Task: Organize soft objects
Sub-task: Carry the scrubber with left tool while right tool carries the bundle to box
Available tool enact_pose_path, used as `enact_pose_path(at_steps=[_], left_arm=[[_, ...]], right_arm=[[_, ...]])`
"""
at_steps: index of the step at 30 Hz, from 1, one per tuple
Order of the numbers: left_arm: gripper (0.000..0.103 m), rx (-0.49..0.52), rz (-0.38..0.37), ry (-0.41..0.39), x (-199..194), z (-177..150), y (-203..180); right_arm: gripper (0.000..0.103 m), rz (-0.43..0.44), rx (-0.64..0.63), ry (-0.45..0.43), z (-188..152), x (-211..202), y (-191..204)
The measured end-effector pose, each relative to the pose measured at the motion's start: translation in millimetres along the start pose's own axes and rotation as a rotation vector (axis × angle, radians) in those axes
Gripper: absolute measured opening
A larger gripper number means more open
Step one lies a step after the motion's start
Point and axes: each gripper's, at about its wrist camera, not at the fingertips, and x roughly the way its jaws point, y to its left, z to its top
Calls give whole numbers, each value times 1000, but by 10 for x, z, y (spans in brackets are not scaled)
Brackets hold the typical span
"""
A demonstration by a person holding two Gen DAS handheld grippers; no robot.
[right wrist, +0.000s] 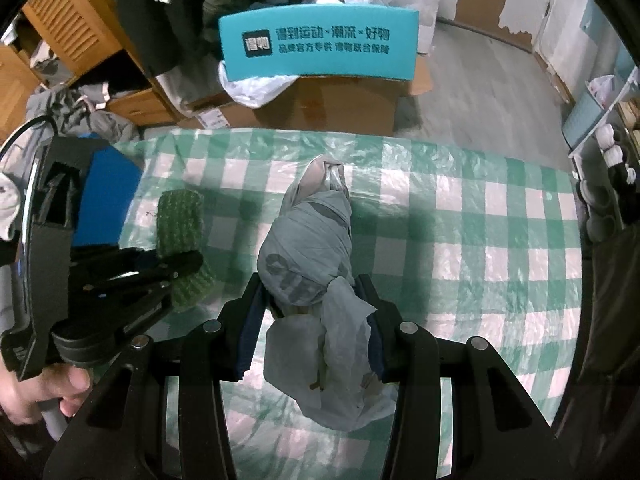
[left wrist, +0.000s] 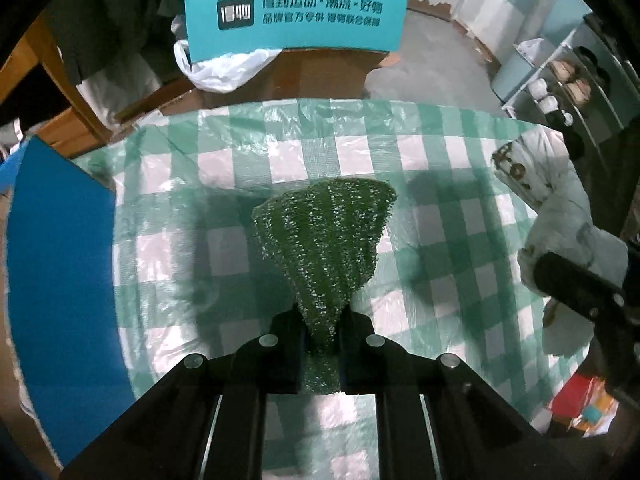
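The left gripper (left wrist: 320, 316) pinches a green scrubbing pad (left wrist: 324, 236) between its fingers. The right gripper (right wrist: 316, 300) clamps a grey wrapped bundle (right wrist: 308, 256), its print unreadable. Behind the checked counter (left wrist: 440, 152), a teal box (left wrist: 296, 16) carries Chinese lettering.

Dark green scouring pad (left wrist: 324, 240), grey bag (right wrist: 308, 248), green-white checked tablecloth (left wrist: 432, 152)

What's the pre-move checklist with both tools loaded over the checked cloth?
1. Left tool shut on green scouring pad: ok.
2. Pad clear of the checked cloth: ok, it hangs above its shadow.
3. Right tool shut on grey wrapped bundle: ok.
4. Bundle's loose tail secured: not ok, it dangles below the fingers.
5. The two tools apart: ok.
6. Drop-off spot for either item: cannot tell.
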Motion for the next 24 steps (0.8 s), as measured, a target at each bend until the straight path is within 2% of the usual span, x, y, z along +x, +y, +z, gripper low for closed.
enact_pose_path(at_steps=[11, 24], left_arm=[[11, 85, 0, -87, -498, -187, 184], [11, 115, -2, -167, -939, -362, 441]], right_arm=[[44, 26, -48, -45, -48, -246, 338], [44, 62, -114, -79, -52, -428, 763]])
